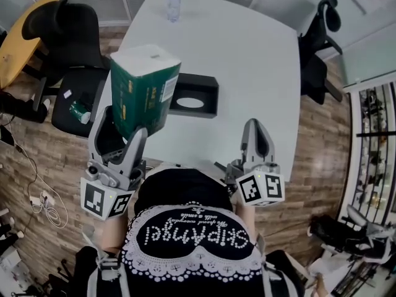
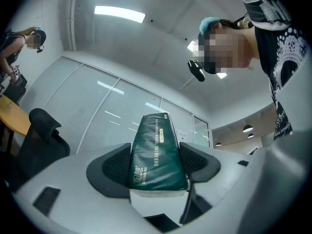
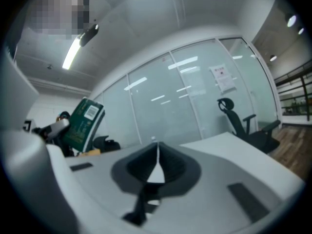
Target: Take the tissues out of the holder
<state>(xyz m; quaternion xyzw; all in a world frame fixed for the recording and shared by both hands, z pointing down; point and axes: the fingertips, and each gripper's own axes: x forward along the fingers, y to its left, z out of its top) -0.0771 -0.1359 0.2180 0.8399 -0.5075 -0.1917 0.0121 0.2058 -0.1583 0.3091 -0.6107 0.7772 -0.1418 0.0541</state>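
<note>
1. White surface point(image 1: 247, 60), carrying holder and bottle.
2. Green tissue pack point(image 1: 143, 88), held aloft, out of and left of the holder.
3. Black holder point(image 1: 193, 95), flat on the surface, oval opening upward.
4. Clenched on the tissue pack's sides: jaws of left gripper point(image 2: 157, 155).
5. Pressed together, empty: jaws of right gripper point(image 3: 157, 162).
6. Clear bottle point(image 1: 174, 3), at the far edge.

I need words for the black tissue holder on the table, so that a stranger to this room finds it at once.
Start at the large white table. Toward its near left edge, beside the green plastic tissue pack raised in the left gripper, lies the flat black rectangular holder. It alone is dark on the tabletop, with a pale oval opening on top.
</note>
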